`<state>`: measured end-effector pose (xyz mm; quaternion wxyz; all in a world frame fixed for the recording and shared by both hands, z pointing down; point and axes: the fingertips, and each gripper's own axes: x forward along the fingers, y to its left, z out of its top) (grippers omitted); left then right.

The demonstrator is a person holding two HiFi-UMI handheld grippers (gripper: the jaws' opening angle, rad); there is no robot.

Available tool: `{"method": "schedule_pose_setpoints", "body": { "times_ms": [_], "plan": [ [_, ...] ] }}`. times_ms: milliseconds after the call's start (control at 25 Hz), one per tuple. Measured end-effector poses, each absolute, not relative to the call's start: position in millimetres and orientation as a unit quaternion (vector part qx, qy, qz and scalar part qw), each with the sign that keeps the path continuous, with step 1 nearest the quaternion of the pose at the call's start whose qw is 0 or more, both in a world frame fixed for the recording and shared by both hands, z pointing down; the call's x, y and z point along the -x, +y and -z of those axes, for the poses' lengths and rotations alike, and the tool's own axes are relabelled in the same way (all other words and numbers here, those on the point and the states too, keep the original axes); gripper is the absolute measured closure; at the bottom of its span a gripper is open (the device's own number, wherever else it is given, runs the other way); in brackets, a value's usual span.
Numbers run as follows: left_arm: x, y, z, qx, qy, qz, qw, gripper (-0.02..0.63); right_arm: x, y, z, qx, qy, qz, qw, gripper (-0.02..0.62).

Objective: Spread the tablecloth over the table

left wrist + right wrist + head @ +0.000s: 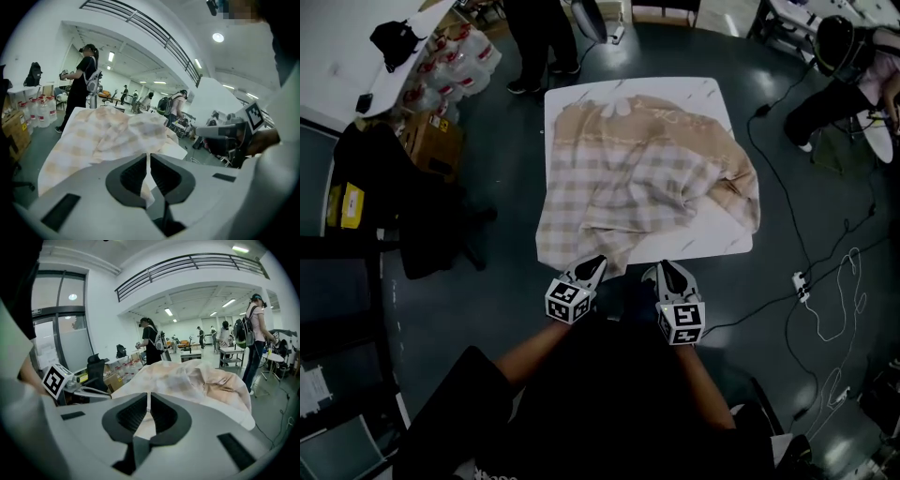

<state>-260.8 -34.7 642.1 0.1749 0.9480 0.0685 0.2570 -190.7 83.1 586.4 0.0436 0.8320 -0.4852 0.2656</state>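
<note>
The tablecloth (637,178) lies rumpled over the middle of the white table (712,94), with bare top at 12, 1 and 5 o'clock. I judge the spreading barely half done: pulling flat and squaring remain. The left gripper (591,268) and right gripper (669,273) are each clamped tight on the 6 o'clock hem. No writing is legible, only square markers.

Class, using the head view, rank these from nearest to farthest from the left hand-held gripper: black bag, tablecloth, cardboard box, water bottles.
1. tablecloth, clamped in the left hand-held gripper
2. cardboard box, on the floor at left
3. water bottles, beyond the box
4. black bag, far-left white surface
</note>
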Motion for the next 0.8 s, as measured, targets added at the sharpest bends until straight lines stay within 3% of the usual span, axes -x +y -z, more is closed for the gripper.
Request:
{"method": "schedule_pose_setpoints", "body": {
  "times_ms": [240,480,600,680,800],
  "plan": [
    [242.0,-29.7,-668.3,-0.941,0.02,-0.294,0.166,0.588,136.4,101.4,-642.1,-0.802,-0.501,-0.314,0.085,0.559],
    [226.1,-20.4,-699.7,-0.932,0.006,-0.337,0.135,0.584,82.9,119.0,-708.3,-0.783,-0.488,-0.351,0.16,0.5],
    [223.3,-6.7,-726.1,-0.917,0.014,-0.376,0.132,0.508,58.4,117.7,-737.1,-0.779,-0.474,-0.369,0.18,0.486],
    [220.8,-4.6,-741.7,-0.906,0.006,-0.396,0.152,0.42,45.8,111.3,-756.8,-0.77,-0.472,-0.378,0.204,0.457],
    [218.3,-6.4,-761.6,-0.891,-0.016,-0.422,0.167,0.4,33.8,102.2,-781.8,-0.755,-0.469,-0.392,0.238,0.431]
  ]
}}
